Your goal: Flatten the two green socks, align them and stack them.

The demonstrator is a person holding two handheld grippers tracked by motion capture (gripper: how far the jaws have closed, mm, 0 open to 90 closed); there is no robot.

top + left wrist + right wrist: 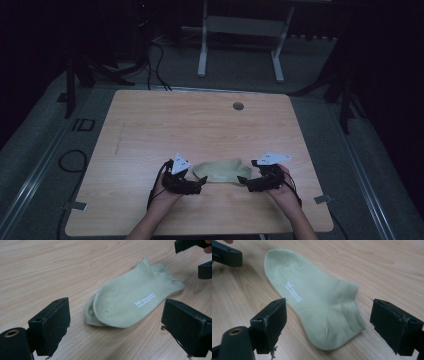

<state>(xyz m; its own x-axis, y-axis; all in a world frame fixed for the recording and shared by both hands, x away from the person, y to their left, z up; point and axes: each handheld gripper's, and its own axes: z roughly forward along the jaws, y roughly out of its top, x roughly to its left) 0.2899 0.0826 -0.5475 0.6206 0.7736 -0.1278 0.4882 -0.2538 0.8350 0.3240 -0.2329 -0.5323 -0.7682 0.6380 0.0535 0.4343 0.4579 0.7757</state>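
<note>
While both claws stand wide and hold nothing | left claw (115, 325) at toe, right claw (327, 326) at cuff of socks (221, 171) | step, I judge: lift off desk (150, 120) straight, so the stack stays aligned.

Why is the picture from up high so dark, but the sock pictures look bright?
High view: dim room, black edges, the table lit weakly and the sock small and soft. Left gripper view: bright and close, the sock sharp, its print readable as white marks. Right gripper view: likewise bright, near jaws slightly blurred.
</note>
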